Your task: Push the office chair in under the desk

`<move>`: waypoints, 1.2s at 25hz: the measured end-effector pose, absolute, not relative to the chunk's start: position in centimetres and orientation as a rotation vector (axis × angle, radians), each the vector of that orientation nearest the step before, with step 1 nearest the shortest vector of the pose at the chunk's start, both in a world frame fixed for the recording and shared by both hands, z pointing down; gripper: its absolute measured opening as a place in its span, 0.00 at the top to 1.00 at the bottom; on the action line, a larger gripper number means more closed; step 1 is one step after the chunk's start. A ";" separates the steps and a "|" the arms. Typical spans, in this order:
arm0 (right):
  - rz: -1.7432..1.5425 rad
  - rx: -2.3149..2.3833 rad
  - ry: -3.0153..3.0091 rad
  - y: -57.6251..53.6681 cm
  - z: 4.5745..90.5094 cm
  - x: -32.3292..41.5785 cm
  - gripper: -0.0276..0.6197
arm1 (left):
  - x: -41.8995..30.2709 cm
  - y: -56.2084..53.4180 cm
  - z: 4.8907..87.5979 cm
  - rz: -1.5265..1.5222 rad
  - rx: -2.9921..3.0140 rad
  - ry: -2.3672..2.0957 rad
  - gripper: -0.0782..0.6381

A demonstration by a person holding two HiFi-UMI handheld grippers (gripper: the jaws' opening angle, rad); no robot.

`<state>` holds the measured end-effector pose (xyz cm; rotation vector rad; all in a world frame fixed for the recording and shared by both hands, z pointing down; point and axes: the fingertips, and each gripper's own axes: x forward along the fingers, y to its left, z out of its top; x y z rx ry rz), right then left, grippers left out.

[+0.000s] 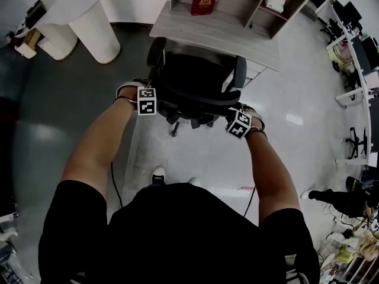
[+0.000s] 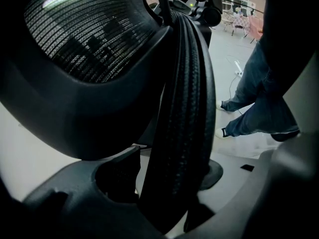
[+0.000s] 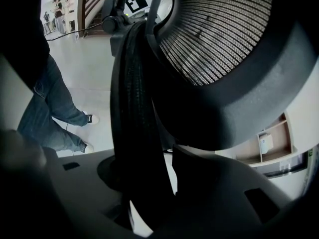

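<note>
A black mesh office chair point(image 1: 195, 81) stands in front of the grey desk point(image 1: 219, 31), its seat partly under the desk's edge. At the backrest's top left sits my left gripper point(image 1: 151, 96), at its top right my right gripper point(image 1: 237, 120). In the left gripper view the ribbed black backrest rim point(image 2: 184, 108) runs down between the jaws of the left gripper point(image 2: 169, 203), which press on it. In the right gripper view the same rim point(image 3: 132, 108) is clamped in the right gripper point(image 3: 149, 203). The mesh back point(image 3: 219, 29) fills the view beyond.
A white ribbed pedestal table point(image 1: 89, 19) stands at the far left. On the desk's shelf unit sits a red box point(image 1: 203, 3). More desks and chairs point(image 1: 361, 70) line the right side. A person's jeans-clad legs point(image 2: 259, 98) stand behind the chair, on the pale floor.
</note>
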<state>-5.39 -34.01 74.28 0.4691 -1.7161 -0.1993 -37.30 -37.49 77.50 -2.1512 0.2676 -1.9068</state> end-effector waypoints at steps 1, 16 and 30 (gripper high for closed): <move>-0.197 0.466 -1.714 -34.0 74.3 -5.3 0.65 | -37.3 -37.4 77.5 -1.908 -2.153 0.267 0.53; -0.076 0.604 -1.715 -32.7 71.6 -4.3 0.51 | -38.7 -36.4 76.7 -1.962 -2.242 0.329 0.41; -0.048 0.861 -1.871 -27.8 64.5 -3.2 0.60 | -41.6 -33.6 69.2 -1.711 -2.470 0.688 0.41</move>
